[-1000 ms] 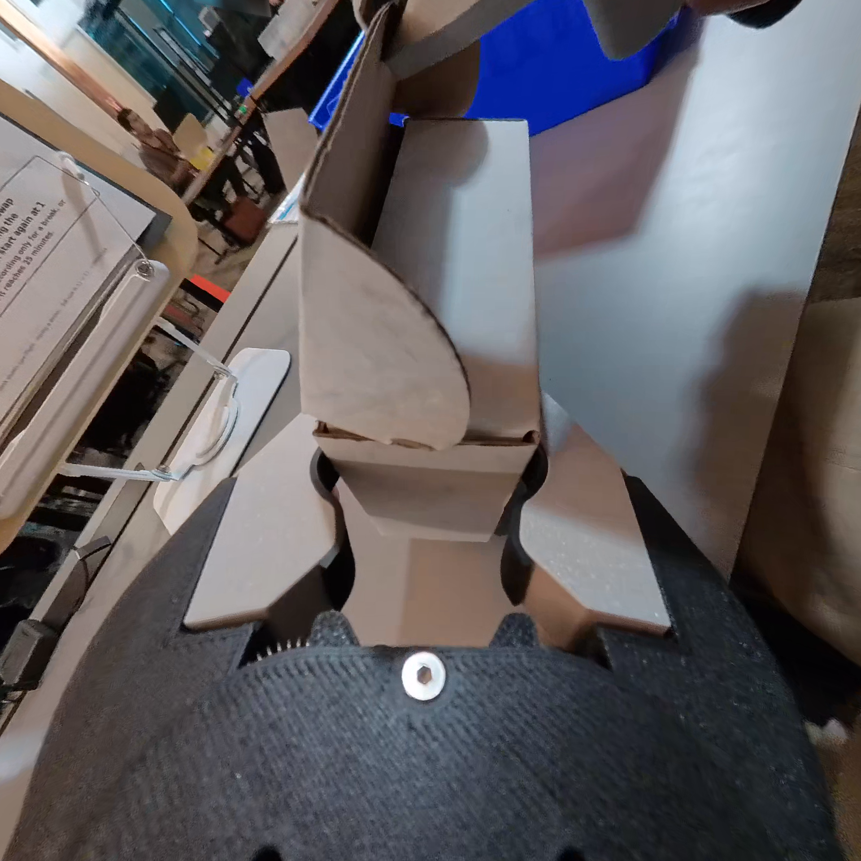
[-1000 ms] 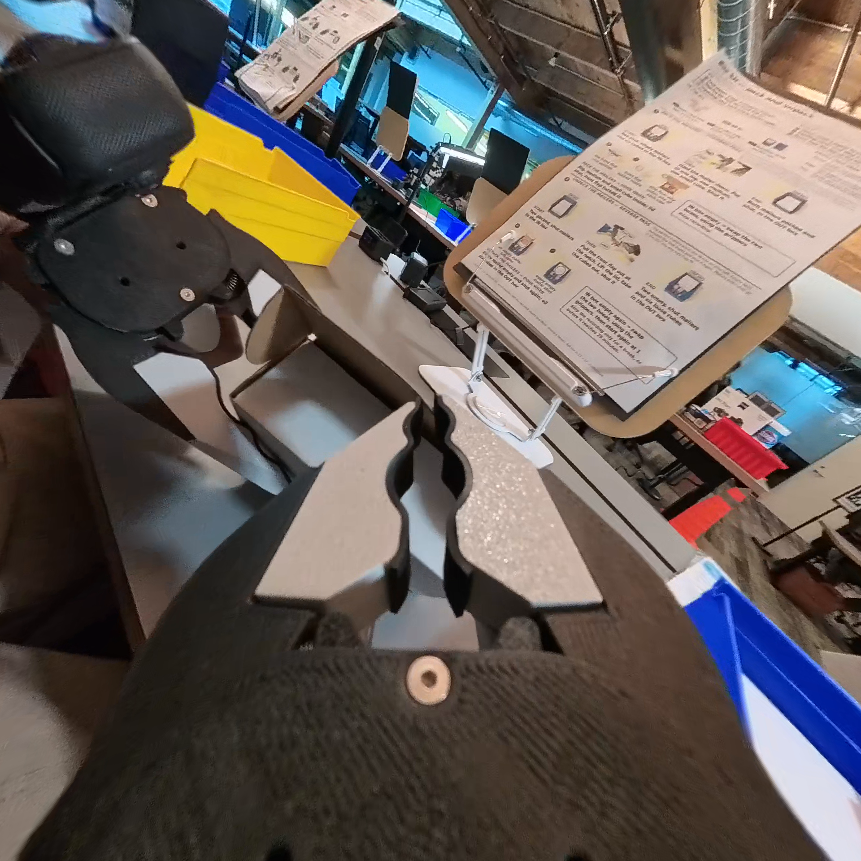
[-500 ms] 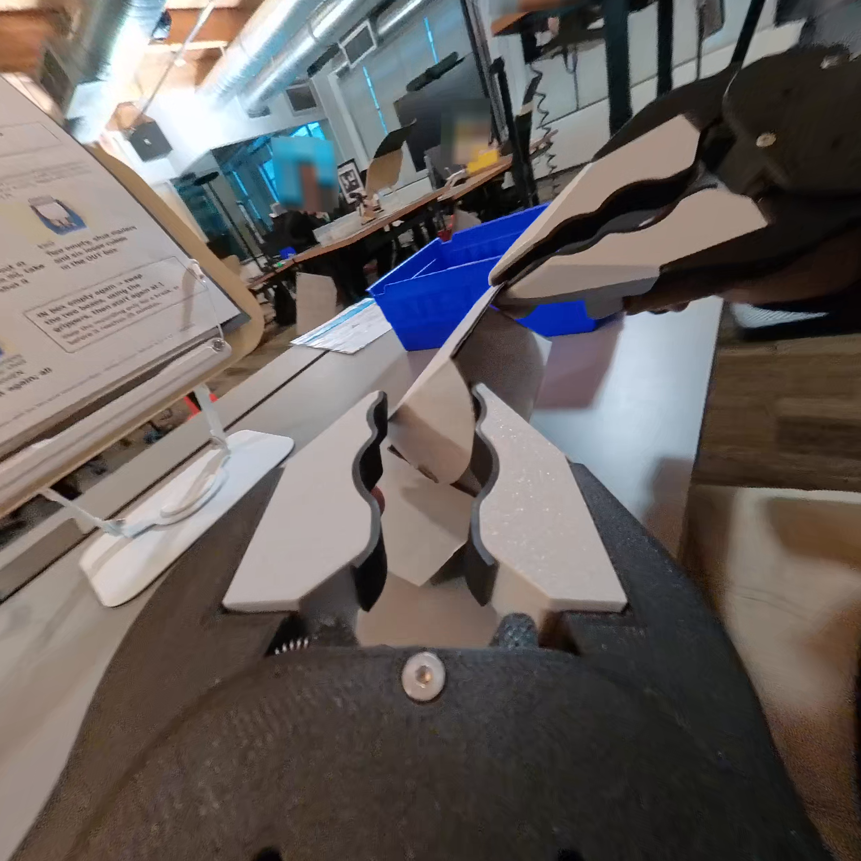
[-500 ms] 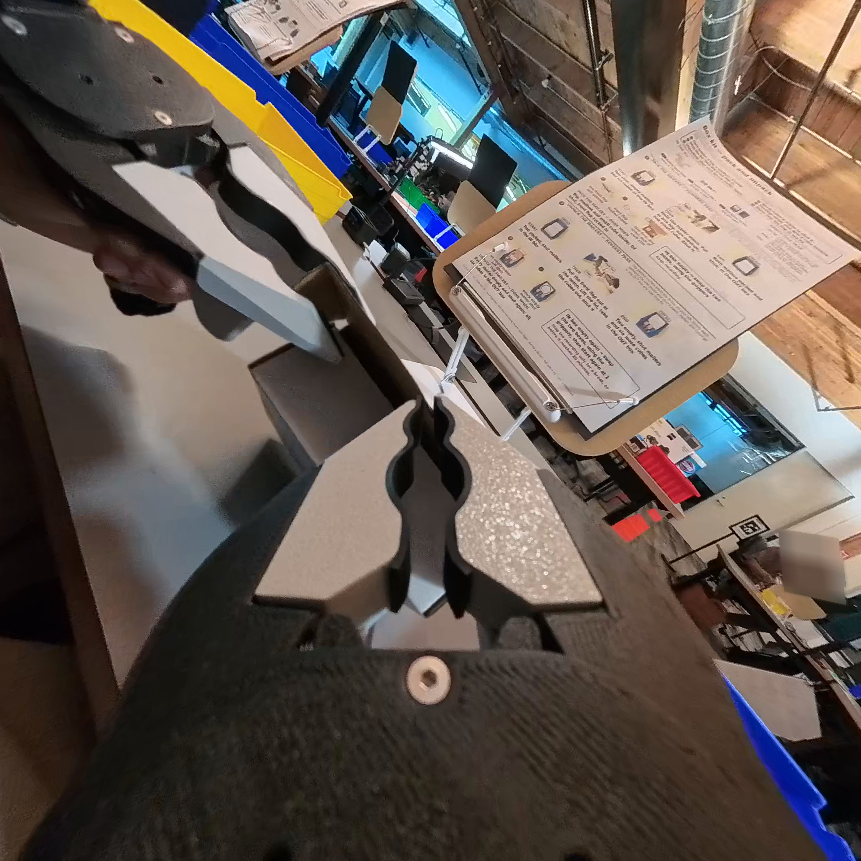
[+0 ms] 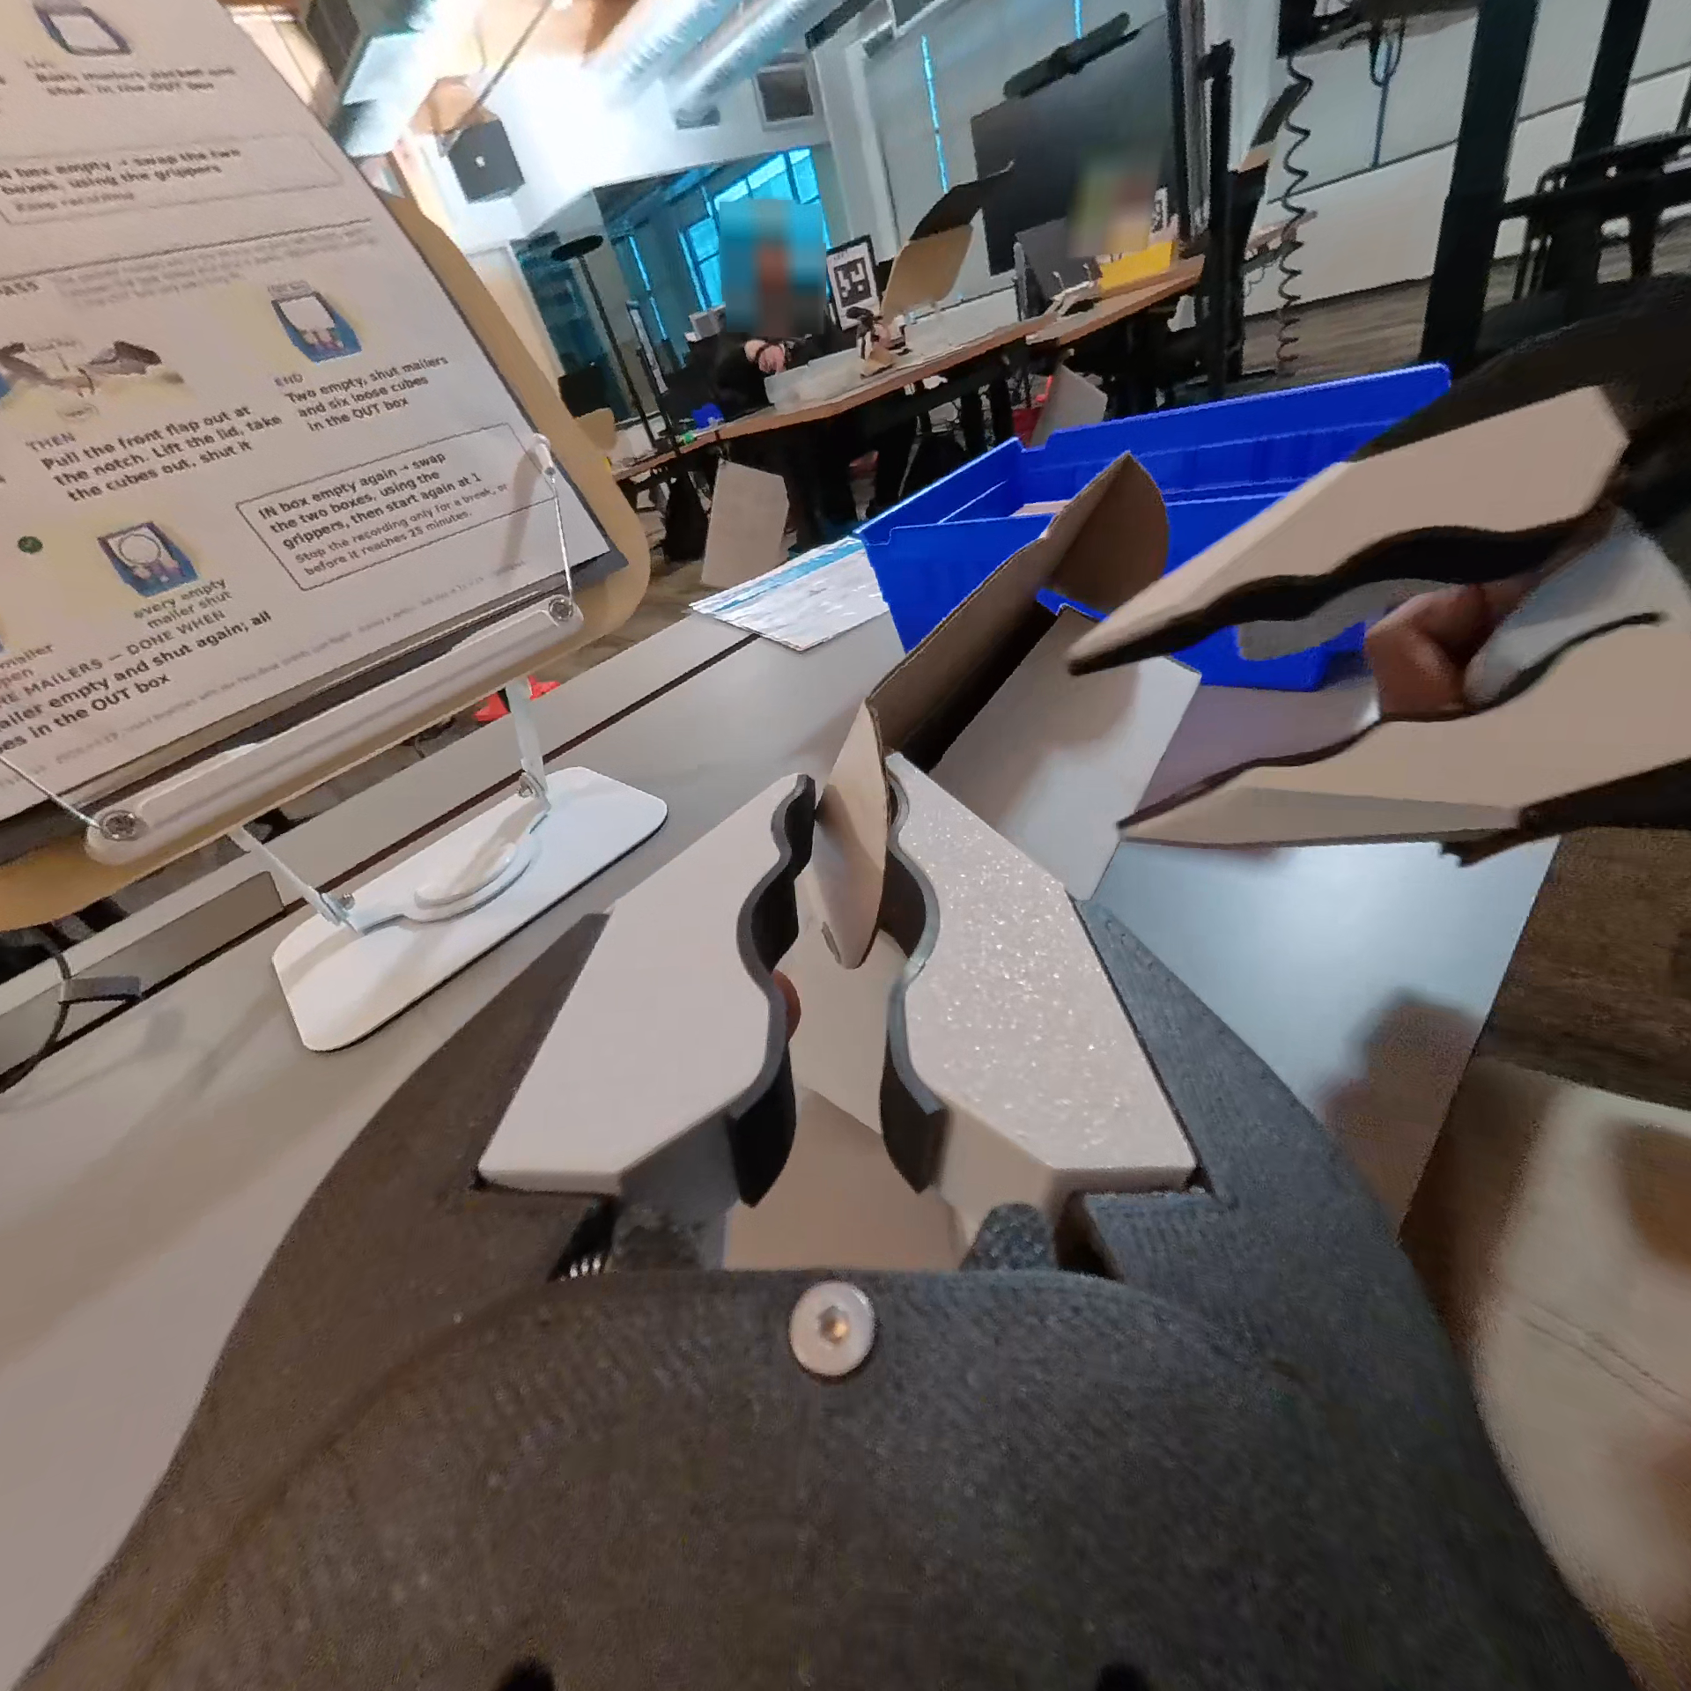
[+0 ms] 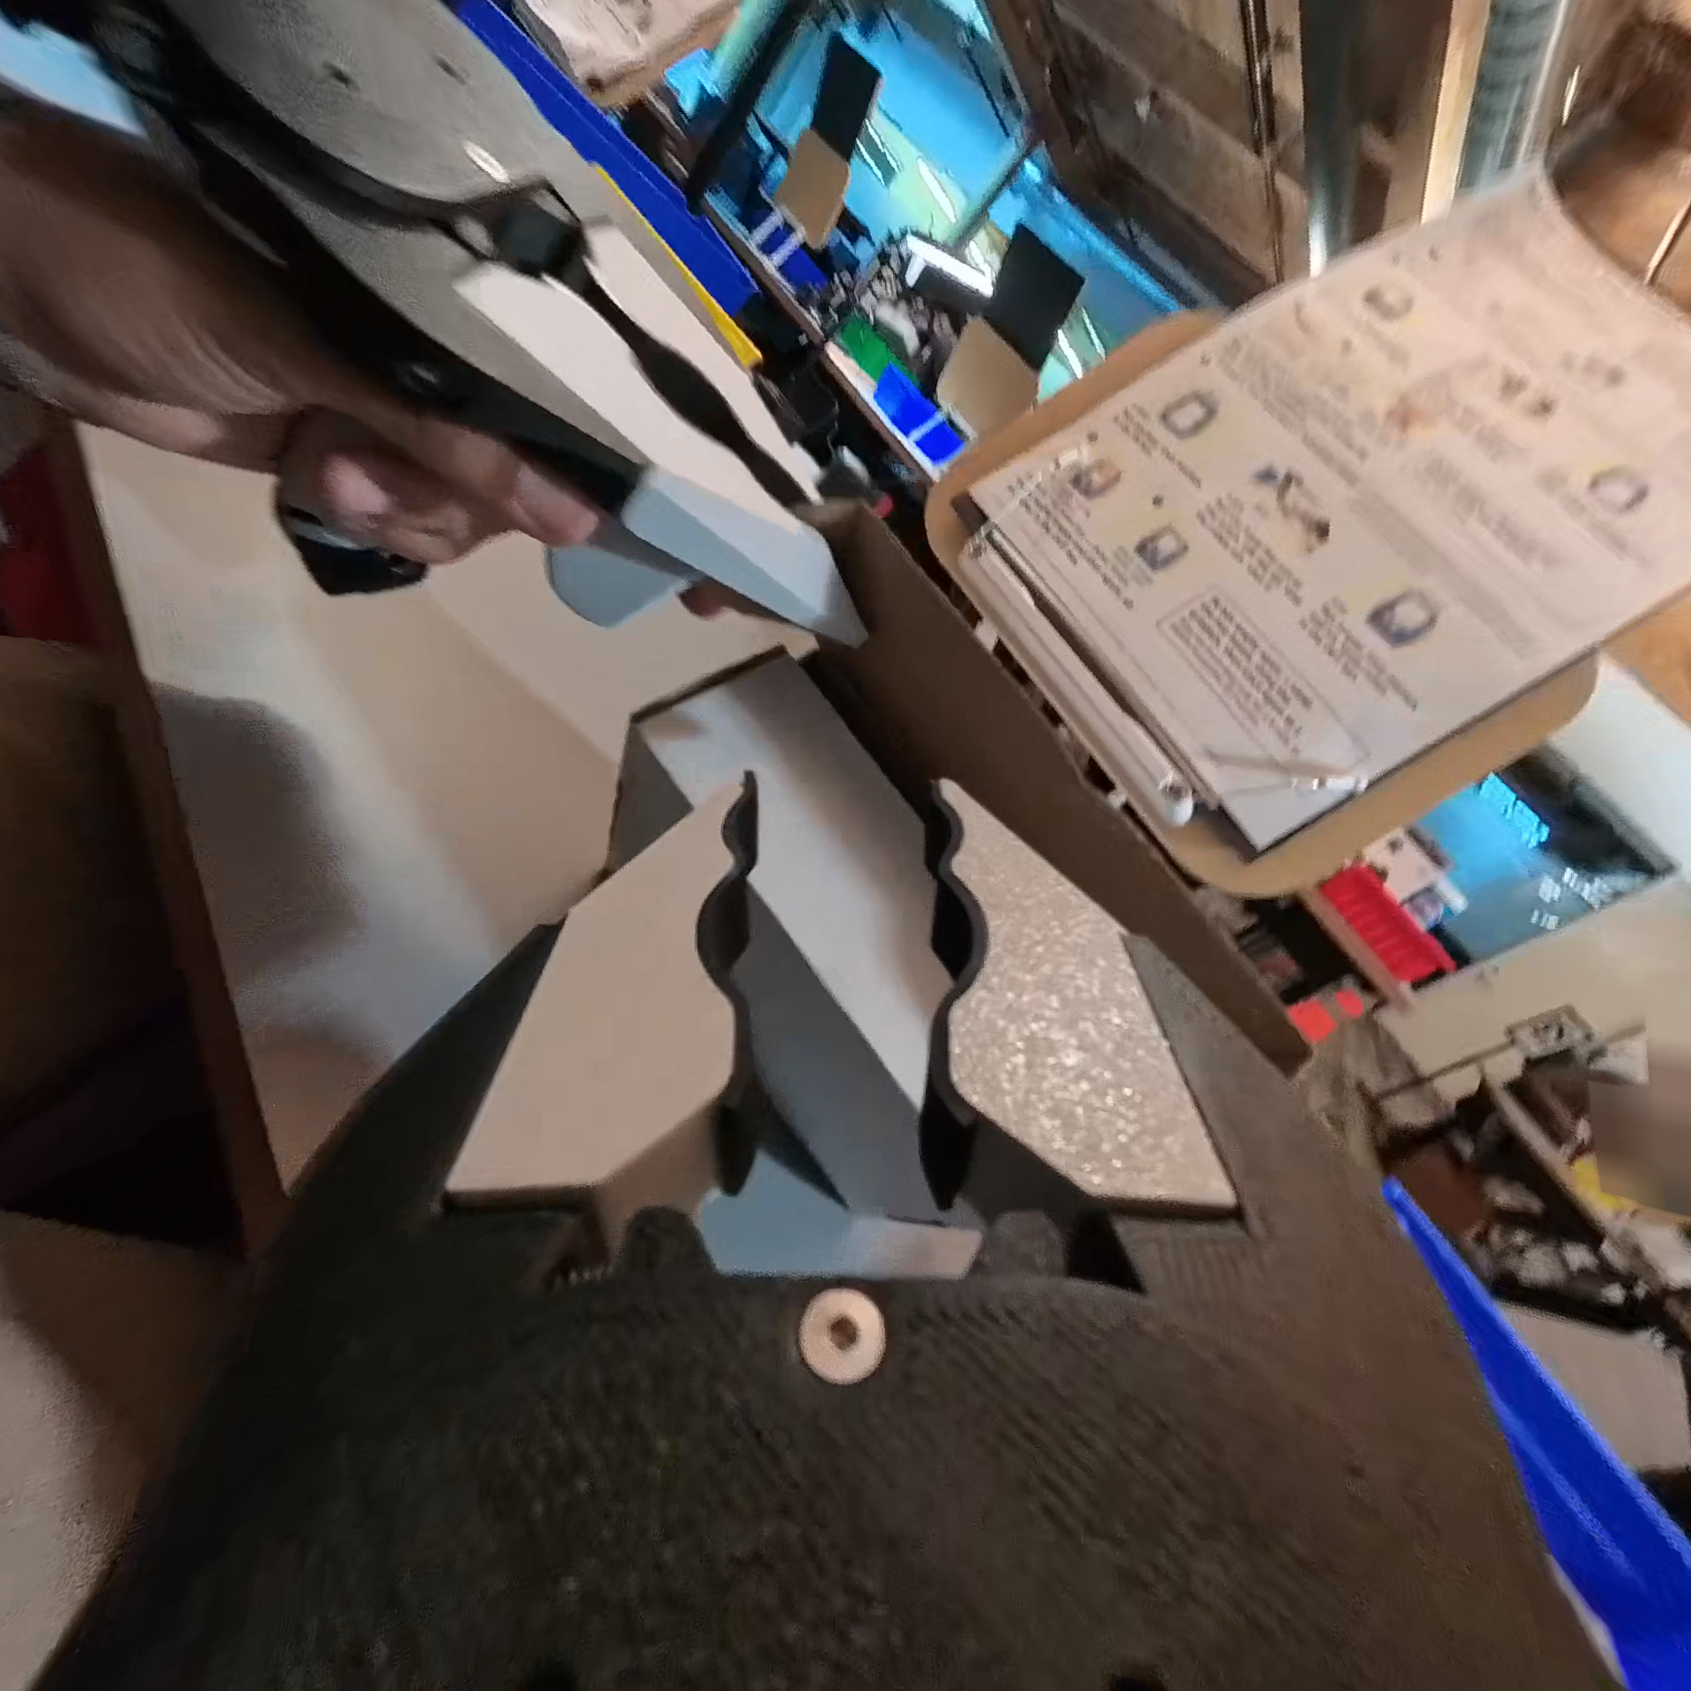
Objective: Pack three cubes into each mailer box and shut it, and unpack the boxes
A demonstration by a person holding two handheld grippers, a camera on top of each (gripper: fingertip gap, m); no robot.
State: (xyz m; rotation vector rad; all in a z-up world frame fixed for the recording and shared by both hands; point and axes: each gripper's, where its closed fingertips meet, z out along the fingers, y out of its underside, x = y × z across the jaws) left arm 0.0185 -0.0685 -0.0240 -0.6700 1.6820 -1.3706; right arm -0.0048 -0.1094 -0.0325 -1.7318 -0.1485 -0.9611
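Note:
An open cardboard mailer box [image 5: 1052, 759], white inside and brown outside, stands on the grey table. My left gripper [image 5: 846, 787] is shut on the box's rounded side flap [image 5: 856, 860], which stands upright between its jaws. It also shows in the right wrist view [image 6: 837, 567], at the top edge of the brown lid [image 6: 1007, 778]. My right gripper [image 6: 842, 796] is open, its jaws either side of a white box panel [image 6: 823, 897] without pinching it. In the left wrist view it [image 5: 1098, 741] hovers over the box from the right. I see no cubes clearly.
A tilted instruction sheet on a white stand [image 5: 476, 888] is to the left of the box. A blue bin [image 5: 1190, 494] stands behind it. Brown cardboard [image 5: 1556, 1327] lies at the near right, past the table edge. Other desks and a person are far behind. My hands' fingertips stand some 5 cm from each other.
My left gripper went from open around the box end to shut on its side flap and tilted up. My right gripper opened and came down over the box.

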